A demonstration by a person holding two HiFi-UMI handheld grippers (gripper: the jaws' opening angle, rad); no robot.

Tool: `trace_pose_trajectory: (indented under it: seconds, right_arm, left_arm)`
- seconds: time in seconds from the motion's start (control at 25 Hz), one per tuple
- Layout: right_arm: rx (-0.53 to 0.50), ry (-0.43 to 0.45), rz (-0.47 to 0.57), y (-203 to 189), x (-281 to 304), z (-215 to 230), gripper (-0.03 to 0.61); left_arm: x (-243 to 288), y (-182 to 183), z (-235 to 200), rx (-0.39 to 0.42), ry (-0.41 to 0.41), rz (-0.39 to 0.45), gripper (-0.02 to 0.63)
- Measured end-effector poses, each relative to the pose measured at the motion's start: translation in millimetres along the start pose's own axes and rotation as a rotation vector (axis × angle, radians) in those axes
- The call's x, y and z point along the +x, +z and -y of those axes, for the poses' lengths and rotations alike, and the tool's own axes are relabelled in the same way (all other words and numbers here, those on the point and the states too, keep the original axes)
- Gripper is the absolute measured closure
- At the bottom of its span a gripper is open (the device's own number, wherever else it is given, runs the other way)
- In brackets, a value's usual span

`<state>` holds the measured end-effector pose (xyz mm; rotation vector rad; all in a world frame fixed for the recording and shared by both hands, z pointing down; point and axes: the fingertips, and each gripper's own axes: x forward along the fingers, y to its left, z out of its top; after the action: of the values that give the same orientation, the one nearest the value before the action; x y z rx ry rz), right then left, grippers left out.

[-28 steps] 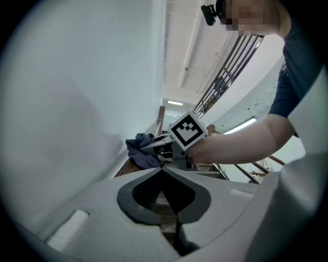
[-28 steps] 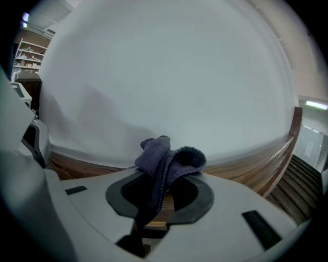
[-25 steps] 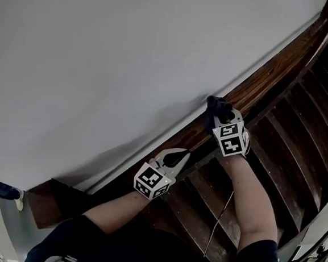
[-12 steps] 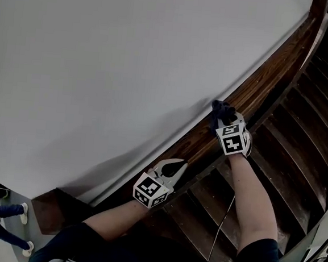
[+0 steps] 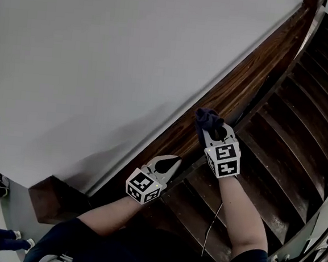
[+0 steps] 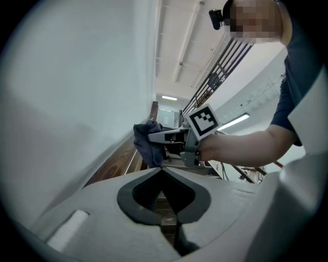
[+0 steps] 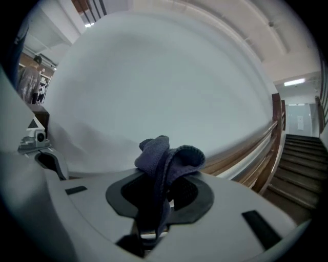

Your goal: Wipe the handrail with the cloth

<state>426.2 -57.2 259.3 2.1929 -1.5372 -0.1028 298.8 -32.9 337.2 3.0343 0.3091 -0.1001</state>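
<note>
Navy cloth [image 5: 208, 120], clenched in the right tool [image 5: 211, 132] and resting on the handrail [image 5: 242, 83] at one o'clock from the closed, empty left tool [image 5: 171, 162], is bunched, so drag may tug it loose.

We see the right gripper [image 7: 154, 212] with its jaws closed on a dark blue cloth [image 7: 168, 156], which runs down between them and bunches in a loose, folded lump above their tips. Behind the cloth a plain white wall [image 7: 169, 77] fills most of the view, and a brown wooden handrail [image 7: 248, 152] runs along its lower edge, rising to the right towards a post; we cannot tell from here whether the cloth touches the wood. At the right edge dark stairs [image 7: 303, 153] climb under a ceiling light, and at the far left a person [image 7: 29, 77] stands small in the distance.
</note>
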Motion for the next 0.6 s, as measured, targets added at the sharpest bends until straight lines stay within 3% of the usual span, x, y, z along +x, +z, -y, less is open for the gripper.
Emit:
trace_pose_trajectory:
  seconds: [0.6]
  right_arm:
    - [0.302, 0.101, 0.087, -38.9, -130.4, -98.2, 0.481]
  left_arm:
    - [-27.3, 21.5, 86.1, -0.059, -0.172, 0.037, 0.609]
